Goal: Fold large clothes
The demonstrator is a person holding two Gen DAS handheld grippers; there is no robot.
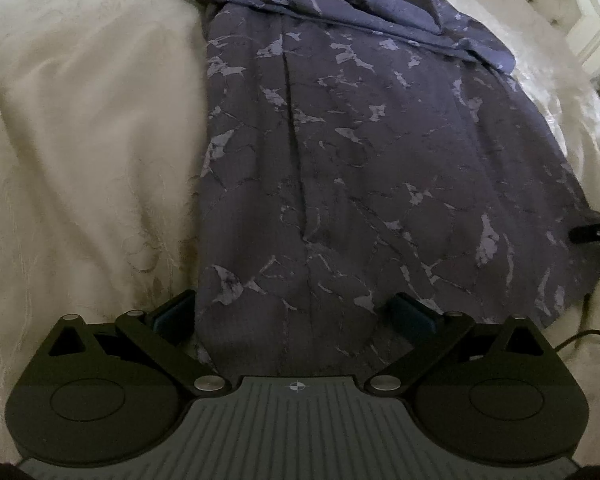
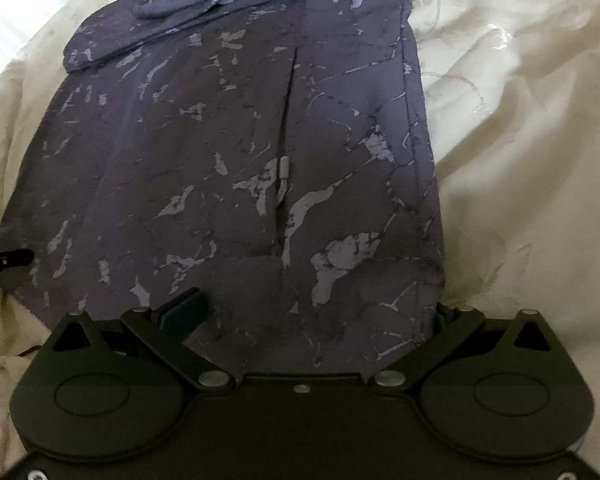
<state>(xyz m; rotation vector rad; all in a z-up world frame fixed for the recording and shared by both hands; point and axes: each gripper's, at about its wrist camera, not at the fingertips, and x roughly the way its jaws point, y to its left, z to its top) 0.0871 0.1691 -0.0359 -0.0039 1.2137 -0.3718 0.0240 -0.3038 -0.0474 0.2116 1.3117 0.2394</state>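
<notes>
Left wrist view: purple marble-print garment (image 1: 360,152) lies lengthwise on cream bedspread (image 1: 80,140), sleeve folded across its far end. Left gripper (image 1: 296,312) is spread wide over the near hem, gripping nothing.

Right wrist view: right gripper (image 2: 320,312) is likewise spread wide astride the hem, empty. Zipper pull (image 2: 285,168) sits mid-garment.

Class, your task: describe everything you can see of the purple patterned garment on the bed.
The garment is dark purple with pale, marble-like patches, of thin woven-looking cloth. It lies lengthwise and mostly flat on a cream bedspread, with sleeves folded across the far end. A central slit bearing a small pale tab runs down it. Both open grippers straddle its near hem, left and right.
</notes>
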